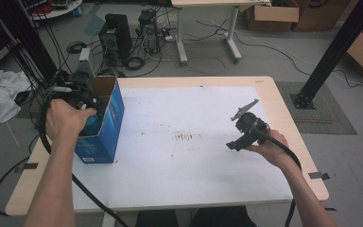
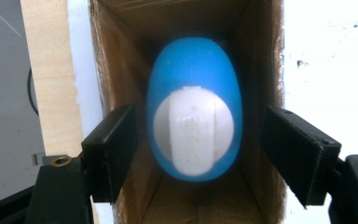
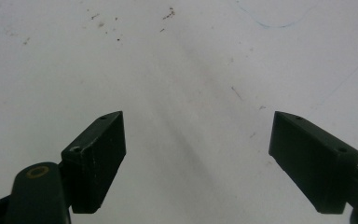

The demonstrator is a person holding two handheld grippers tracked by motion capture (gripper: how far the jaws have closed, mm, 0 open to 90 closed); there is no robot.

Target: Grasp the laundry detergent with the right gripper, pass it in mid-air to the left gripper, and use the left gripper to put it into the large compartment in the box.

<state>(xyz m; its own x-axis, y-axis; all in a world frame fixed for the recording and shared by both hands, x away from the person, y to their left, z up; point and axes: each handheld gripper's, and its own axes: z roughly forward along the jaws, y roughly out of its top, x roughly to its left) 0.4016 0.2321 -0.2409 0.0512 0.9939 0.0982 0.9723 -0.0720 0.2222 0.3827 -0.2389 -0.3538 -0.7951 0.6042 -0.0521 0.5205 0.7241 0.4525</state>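
Left gripper [image 2: 200, 154] hangs over the open top of the blue box [image 1: 105, 124], pointing down into it. A blue egg-shaped thing [image 2: 193, 74] with a white knob [image 2: 193, 135] on its near face sits inside the cardboard walls, right between the two black jaws but clear of both (visible gap each side). So the jaws are spread and pinching nothing.

In the high view the box stands upright at the table's [image 1: 283, 113] left edge, on the white sheet [image 1: 179, 165]. The left hand [image 1: 65, 118] and gripper body cover its mouth, so the egg thing can't be made out from there. How deep it sits, and whether it rests on the box floor, is hard to tell: the bottom is dark and blurred.

Right gripper [image 3: 196, 158] is held well apart from the box, over the bare sheet at the right side, jaws wide with nothing between them, just specks and faint pen lines on the sheet. Right hand [image 1: 269, 146] grips it from below; its jaw tips are tiny in the high view.
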